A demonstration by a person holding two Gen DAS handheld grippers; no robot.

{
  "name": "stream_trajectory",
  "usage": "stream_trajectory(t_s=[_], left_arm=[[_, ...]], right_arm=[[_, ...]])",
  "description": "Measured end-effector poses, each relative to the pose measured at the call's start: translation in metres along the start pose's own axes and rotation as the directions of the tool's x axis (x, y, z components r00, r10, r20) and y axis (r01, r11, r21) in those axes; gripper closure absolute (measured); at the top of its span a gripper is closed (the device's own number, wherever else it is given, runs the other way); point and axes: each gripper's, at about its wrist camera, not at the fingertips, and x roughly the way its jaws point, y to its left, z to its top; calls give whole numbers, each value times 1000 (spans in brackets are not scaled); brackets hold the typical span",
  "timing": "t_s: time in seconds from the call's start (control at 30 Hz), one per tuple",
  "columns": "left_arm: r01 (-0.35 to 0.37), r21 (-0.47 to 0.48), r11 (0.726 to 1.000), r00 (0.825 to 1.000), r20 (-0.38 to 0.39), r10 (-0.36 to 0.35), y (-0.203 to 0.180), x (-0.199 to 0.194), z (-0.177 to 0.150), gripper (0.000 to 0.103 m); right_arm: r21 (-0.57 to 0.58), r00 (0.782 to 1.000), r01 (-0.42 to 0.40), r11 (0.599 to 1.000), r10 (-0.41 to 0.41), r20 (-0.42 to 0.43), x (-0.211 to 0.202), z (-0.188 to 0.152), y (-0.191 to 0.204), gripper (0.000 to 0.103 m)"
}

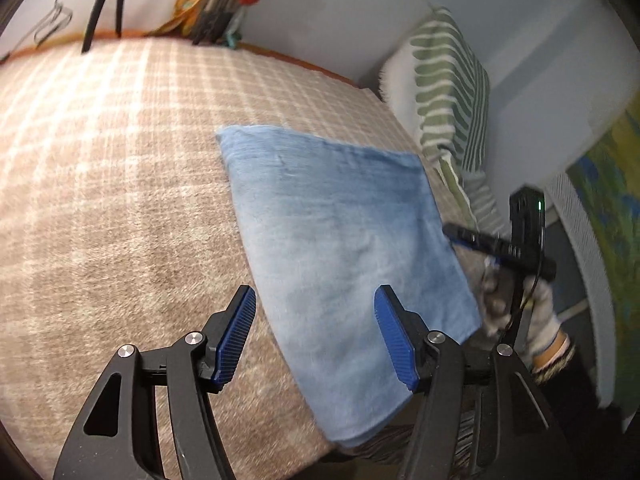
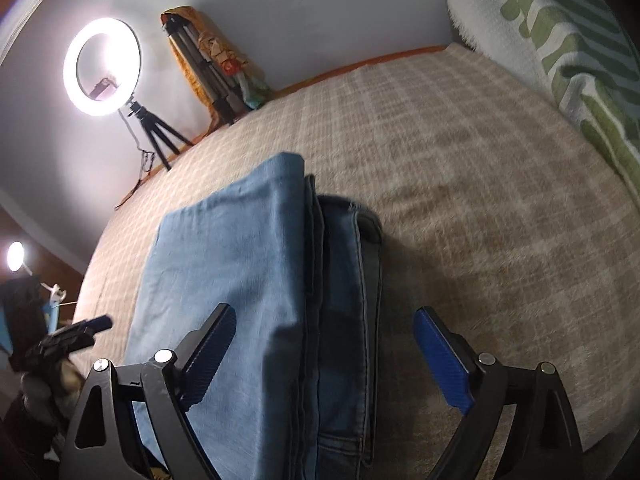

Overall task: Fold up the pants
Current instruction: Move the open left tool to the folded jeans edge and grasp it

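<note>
Nearby, a green-and-white striped folded blanket (image 1: 448,92) sits at the upper right of the left wrist view, close to the far corner of the folded light-blue denim pants (image 1: 340,248). These pants lie flat on the beige checked bed cover (image 1: 112,168), their near end reaching the bed's lower edge. A glowing ring light on a black tripod (image 2: 102,66) stands upper left in the right wrist view, beside an orange-draped bundle of tripod legs (image 2: 212,64). Left of the pants the cover is bare. The left gripper (image 1: 316,336) is parted over the pants' left edge; the right gripper (image 2: 324,356) is spread wide, straddling the stacked fold without pressing it.
</note>
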Motion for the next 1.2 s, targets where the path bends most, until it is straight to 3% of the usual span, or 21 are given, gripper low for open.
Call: stream_trajectory(t_s=[0.17, 0.3, 0.4, 0.57, 0.73, 0.83, 1.2], left_arm=[[39, -73, 997, 999, -18, -40, 6, 11, 6, 42], [56, -113, 992, 997, -43, -61, 7, 24, 10, 42], [44, -108, 993, 998, -47, -49, 6, 29, 12, 42], [30, -93, 995, 998, -44, -34, 3, 37, 15, 42], [38, -102, 994, 999, -30, -41, 3, 40, 18, 42], [-11, -119, 993, 1000, -26, 8, 13, 34, 12, 41], [27, -79, 996, 999, -24, -29, 6, 43, 13, 41]], right_arm=[[16, 997, -72, 997, 72, -10, 3, -1, -2, 10], [27, 996, -80, 996, 81, -35, 12, -2, -3, 9], [42, 995, -80, 996, 83, -60, 19, -5, -7, 9], [68, 991, -128, 989, 131, -42, 22, -7, -10, 0], [70, 981, -190, 979, 193, -29, 23, -8, -8, 0], [44, 980, -194, 980, 196, -38, 24, -9, -3, 2], [3, 977, -212, 977, 212, -14, 22, -14, -1, 6]])
